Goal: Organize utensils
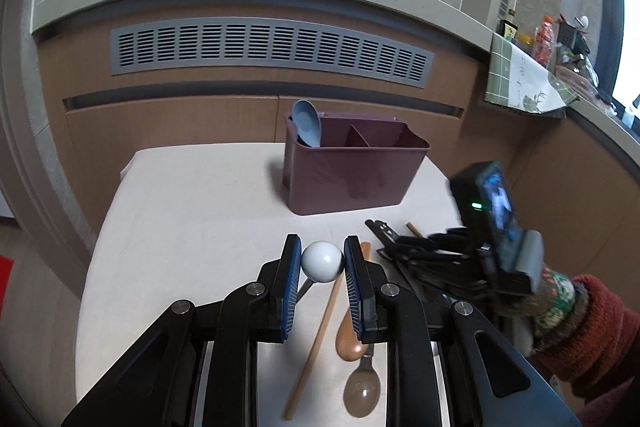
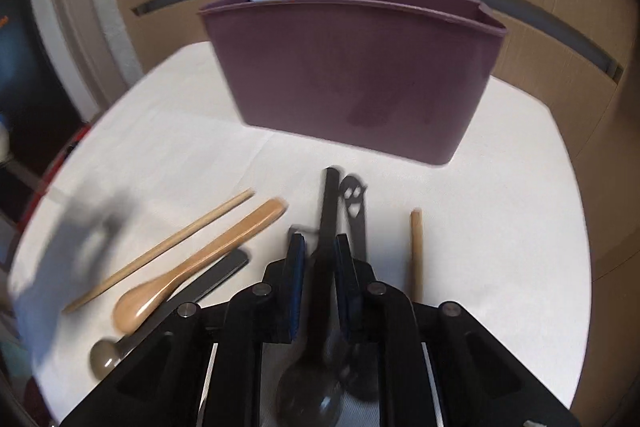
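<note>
My left gripper (image 1: 322,259) is shut on the white ball-shaped end of a utensil (image 1: 321,261), held above the table, with a thin grey stem hanging below it. A purple divided caddy (image 1: 352,167) stands at the back with a blue spoon (image 1: 306,121) in its left compartment. In the right wrist view my right gripper (image 2: 320,259) is down at the table, its blue pads closed on the handle of a black spoon (image 2: 328,211). A black slotted utensil (image 2: 354,199) lies against it. The same gripper (image 1: 384,233) shows at the right of the left wrist view.
On the white table (image 2: 500,227) lie a wooden chopstick (image 2: 168,247), a wooden spoon (image 2: 200,259), a grey-brown spoon (image 2: 106,361) and a second chopstick (image 2: 416,251). A person's hand in a knitted sleeve (image 1: 560,303) holds the right gripper. A vented wooden cabinet stands behind.
</note>
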Demonstrator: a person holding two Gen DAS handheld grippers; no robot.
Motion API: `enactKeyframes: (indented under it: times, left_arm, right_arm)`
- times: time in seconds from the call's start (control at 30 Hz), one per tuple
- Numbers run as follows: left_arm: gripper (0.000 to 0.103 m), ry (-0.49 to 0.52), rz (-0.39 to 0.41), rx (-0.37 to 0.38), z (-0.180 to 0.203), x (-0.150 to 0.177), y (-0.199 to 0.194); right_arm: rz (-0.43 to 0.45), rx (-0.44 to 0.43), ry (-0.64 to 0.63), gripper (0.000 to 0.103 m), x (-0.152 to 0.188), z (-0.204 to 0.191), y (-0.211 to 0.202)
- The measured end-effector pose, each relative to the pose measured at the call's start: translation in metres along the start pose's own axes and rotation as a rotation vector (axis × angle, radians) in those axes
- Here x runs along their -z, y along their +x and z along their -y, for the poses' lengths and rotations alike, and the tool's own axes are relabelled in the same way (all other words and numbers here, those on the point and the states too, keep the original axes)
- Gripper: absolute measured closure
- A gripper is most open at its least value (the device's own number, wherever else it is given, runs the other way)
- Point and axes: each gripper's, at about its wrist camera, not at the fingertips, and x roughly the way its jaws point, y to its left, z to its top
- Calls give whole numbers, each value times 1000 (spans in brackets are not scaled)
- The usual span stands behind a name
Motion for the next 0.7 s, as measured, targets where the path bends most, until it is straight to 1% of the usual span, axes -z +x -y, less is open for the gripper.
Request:
enactKeyframes:
  times: [0.03,0.1,0.17,0.2,0.23,0.3,0.47,0.6,0.7]
  left_arm:
    - [80,-1,-4,4,1,0,1]
    - [80,-3,-8,11,1,0,1]
    - [80,-2,-8,14,3,0,1]
    - [80,-1,-7,16,4,0,0]
    - [80,2,-7,20,6,0,0]
    - [80,7,-10,27,9,0,0]
    - [80,13,-14,67,17,-4,3]
    - [80,15,-9,109,23,-7,8]
    - [80,1,-24,148,23,-10,17]
  right_arm:
    - [-12,19,-2,90,-3,-1,5]
    - [-11,19,7,89,-6,-1,8]
    - [-18,12,11,89,-7,-1,9]
    - [-18,9,4,91,-5,-2,8]
    - [-16,7,-3,91,-4,-2,6]
    - [-11,-16,-1,92,2,0,-2]
    - [63,-63,93,92,18,23,-39]
    - [117,-57,134,92,25,32,-64]
    - [143,-46,143,92,28,35,-73]
